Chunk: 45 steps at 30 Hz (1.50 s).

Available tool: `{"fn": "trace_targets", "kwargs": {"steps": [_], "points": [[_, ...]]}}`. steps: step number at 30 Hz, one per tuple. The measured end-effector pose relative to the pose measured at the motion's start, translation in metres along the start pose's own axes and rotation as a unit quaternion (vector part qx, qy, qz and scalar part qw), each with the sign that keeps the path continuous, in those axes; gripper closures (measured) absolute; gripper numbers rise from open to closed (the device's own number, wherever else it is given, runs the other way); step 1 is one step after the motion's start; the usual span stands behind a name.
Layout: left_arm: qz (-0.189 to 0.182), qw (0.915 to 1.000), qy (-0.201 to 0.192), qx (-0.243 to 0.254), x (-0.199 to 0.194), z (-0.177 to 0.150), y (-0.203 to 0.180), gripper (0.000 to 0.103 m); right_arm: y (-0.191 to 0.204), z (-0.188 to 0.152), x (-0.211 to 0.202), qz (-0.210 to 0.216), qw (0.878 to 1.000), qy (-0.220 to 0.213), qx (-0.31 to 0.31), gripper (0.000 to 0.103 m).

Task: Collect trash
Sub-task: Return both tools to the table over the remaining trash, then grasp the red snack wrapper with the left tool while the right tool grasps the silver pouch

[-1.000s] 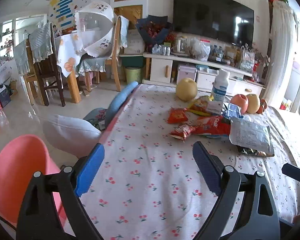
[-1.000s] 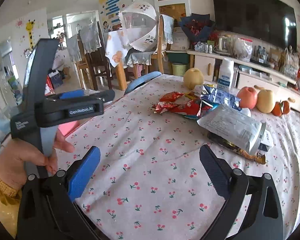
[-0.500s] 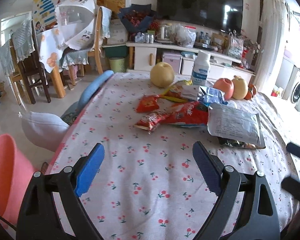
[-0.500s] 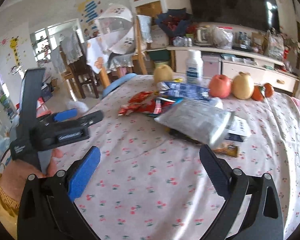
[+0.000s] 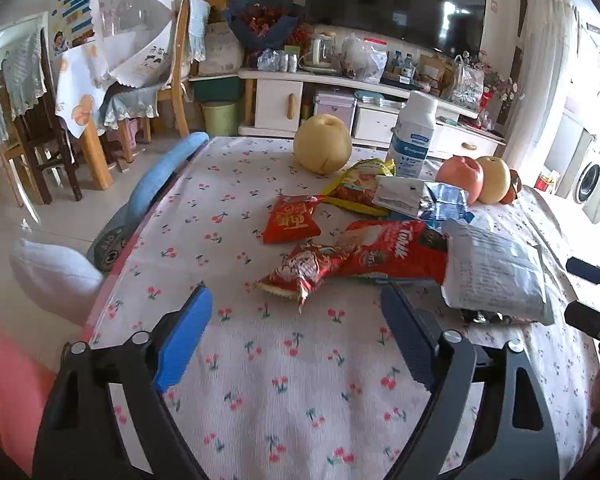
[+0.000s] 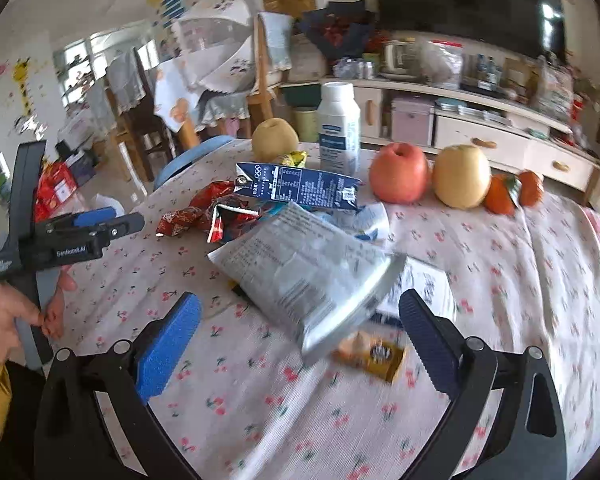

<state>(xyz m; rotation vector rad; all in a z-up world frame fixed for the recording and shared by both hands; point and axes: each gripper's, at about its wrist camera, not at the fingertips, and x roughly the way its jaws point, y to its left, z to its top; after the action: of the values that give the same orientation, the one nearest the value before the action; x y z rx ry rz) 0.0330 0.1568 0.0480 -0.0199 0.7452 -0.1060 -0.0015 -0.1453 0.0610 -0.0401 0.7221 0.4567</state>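
Empty snack wrappers lie in a pile on the cherry-print tablecloth (image 5: 292, 364). A crumpled red wrapper (image 5: 304, 270) lies just ahead of my open, empty left gripper (image 5: 296, 336). A small red packet (image 5: 292, 220) and a red bag (image 5: 396, 252) lie beyond it. A silver bag (image 6: 308, 272) lies between the open fingers of my empty right gripper (image 6: 296, 336); it also shows in the left wrist view (image 5: 496, 272). A blue carton (image 6: 300, 188) and a small yellow wrapper (image 6: 372, 354) lie close by.
Pears (image 5: 322, 144), an apple (image 6: 398, 172), tangerines (image 6: 512, 192) and a white bottle (image 6: 338, 128) stand at the table's far side. A pink bin (image 5: 4, 384) stands on the floor at the left. Chairs and a TV cabinet lie beyond.
Both grippers have moved forward over the table toward the wrappers. The right one has swung right and now frames the silver bag. Both stay open.
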Motion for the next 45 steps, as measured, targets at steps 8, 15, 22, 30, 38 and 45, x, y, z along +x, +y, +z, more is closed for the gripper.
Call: {"fn": "trace_targets", "kwargs": {"steps": [8, 15, 22, 30, 38, 45], "points": [[-0.009, 0.9996, 0.019, 0.019, 0.031, 0.013, -0.003, 0.025, 0.011, 0.018, 0.040, 0.022, 0.996, 0.029, -0.087, 0.005], [-0.009, 0.9988, 0.040, 0.027, 0.056, 0.017, -0.002, 0.025, 0.007, 0.022, 0.066, 0.012, 0.991, 0.052, -0.119, 0.005], [-0.019, 0.9975, 0.063, 0.025, 0.071, 0.016, -0.005, 0.037, 0.009, 0.022, 0.080, 0.043, 0.988, 0.069, -0.129, 0.005], [-0.017, 0.9974, 0.067, 0.020, 0.073, 0.013, -0.011, 0.054, 0.027, 0.015, 0.081, 0.026, 0.984, 0.079, -0.156, 0.004], [-0.005, 0.9965, 0.078, 0.028, 0.072, 0.008, -0.016, 0.066, 0.038, 0.000, 0.076, 0.001, 0.981, 0.067, -0.181, 0.009], [-0.007, 0.9967, 0.077, 0.027, 0.062, 0.004, -0.020, 0.067, 0.043, -0.008, 0.075, -0.017, 0.979, 0.063, -0.195, 0.014]]}}
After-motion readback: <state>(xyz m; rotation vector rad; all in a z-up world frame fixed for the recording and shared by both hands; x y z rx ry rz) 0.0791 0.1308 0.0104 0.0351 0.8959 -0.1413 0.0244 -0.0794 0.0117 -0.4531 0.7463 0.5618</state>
